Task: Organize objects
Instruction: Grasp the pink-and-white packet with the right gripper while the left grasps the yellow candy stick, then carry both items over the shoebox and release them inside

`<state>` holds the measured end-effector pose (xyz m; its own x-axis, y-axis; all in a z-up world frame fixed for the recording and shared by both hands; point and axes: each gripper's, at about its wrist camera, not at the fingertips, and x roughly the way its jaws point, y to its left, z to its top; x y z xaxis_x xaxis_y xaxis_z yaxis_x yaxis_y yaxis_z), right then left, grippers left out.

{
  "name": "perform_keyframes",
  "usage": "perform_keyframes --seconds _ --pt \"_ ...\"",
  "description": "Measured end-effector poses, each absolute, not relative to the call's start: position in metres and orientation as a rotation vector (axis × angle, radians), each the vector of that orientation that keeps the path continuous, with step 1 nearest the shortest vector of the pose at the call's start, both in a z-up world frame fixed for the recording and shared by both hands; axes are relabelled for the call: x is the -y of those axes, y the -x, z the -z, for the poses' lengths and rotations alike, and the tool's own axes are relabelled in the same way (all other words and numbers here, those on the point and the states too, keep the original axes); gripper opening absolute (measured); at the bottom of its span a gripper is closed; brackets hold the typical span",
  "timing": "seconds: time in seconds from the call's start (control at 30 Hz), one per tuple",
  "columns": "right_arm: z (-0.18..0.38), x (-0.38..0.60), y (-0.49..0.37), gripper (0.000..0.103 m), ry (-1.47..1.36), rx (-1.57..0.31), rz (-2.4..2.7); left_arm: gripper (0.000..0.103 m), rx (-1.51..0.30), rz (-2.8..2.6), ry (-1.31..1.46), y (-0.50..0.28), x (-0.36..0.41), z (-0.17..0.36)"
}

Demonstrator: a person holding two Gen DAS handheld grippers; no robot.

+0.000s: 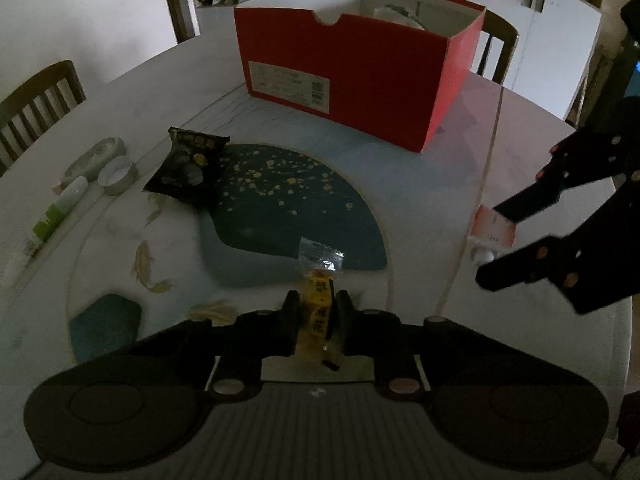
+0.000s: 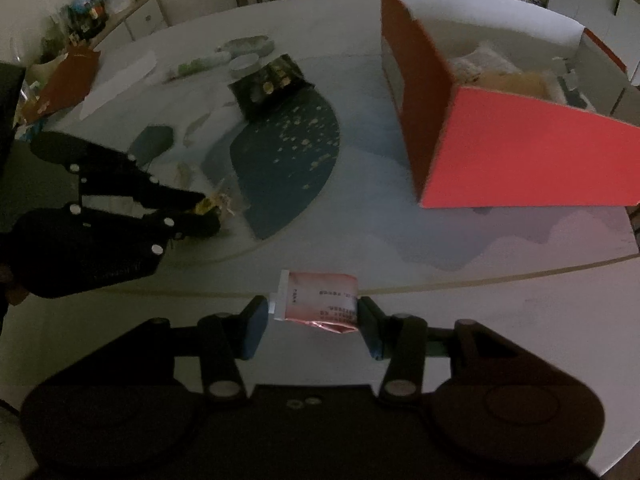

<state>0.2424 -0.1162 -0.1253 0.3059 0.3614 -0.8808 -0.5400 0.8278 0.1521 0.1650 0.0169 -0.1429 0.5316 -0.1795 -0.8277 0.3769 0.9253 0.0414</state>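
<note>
Right now my left gripper [image 1: 319,312] is clamped on a small yellow snack packet [image 1: 317,312]; its jaws are pressed tight against both sides, with dark characters running down the wrapper that I cannot read and a crinkly clear end sticking out ahead. My right gripper [image 2: 312,320] has a pink sachet [image 2: 320,300] between its blue pads, which touch the sachet's ends, so it is gripped; the fine print on it is too small to make out.

Ahead sits the red cardboard box [image 1: 352,68], open-topped with a white inside, a thumb notch in its rim and a pale printed label [image 1: 289,86] with a barcode on the near face. Pale, soft-looking items already lie inside it.

Between me and the box the round white table [image 1: 520,128] is mostly bare over a dark teal fan-shaped pattern with gold flecks. A black foil snack bag [image 1: 188,166] lies at the left edge of that pattern, and beyond it a green-and-white tube [image 1: 60,212] and a small round lid [image 1: 117,174] lie close together near the table's left rim.
</note>
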Motion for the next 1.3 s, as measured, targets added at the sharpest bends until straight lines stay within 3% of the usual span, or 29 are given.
perform_keyframes --seconds 0.63,1.3 --pt "0.052 0.192 -0.287 0.048 0.155 -0.956 -0.625 0.017 -0.892 0.279 0.006 -0.178 0.012 0.085" --pt "0.036 0.249 -0.38 0.048 0.161 -0.849 -0.586 0.017 -0.79 0.248 -0.018 -0.245 0.068 0.032"
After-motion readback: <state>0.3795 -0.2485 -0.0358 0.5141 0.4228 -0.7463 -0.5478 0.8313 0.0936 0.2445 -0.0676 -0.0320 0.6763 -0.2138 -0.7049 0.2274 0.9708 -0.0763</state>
